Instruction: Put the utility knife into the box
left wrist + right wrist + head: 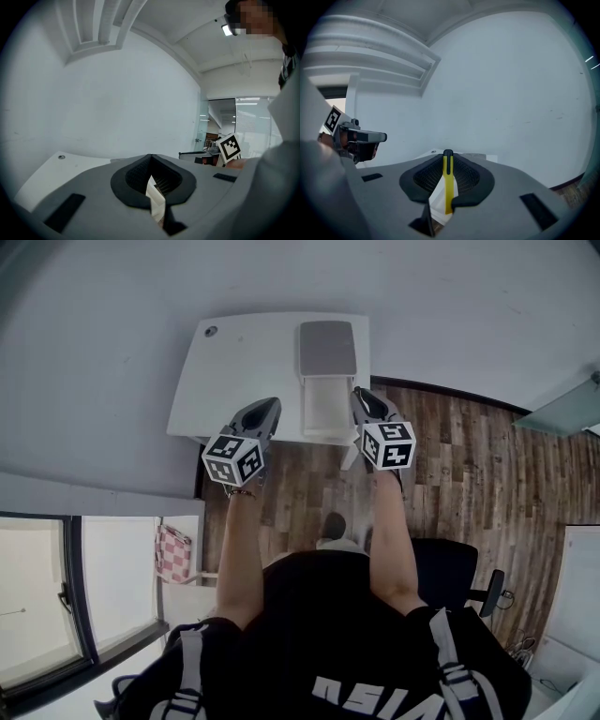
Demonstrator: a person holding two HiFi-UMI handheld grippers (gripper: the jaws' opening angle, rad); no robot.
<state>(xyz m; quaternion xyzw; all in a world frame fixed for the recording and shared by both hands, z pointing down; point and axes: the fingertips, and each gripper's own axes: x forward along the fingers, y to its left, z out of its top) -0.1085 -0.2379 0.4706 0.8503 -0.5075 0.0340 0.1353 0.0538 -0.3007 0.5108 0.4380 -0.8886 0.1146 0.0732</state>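
Honestly, the right gripper (447,155) only pinches the thin yellow utility knife (448,187); it might twist loose before reaching the box (328,404) at its ten o'clock. The left gripper (150,159) is closed and empty.

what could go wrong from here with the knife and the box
1. The utility knife is thin and pinched edge-on in the right tongs, so it may pivot or slip before it reaches the box.
2. The box looks narrow and sits at the near edge of the table. A bump from the tongs could push it off, or a missed drop could send the knife to the floor.
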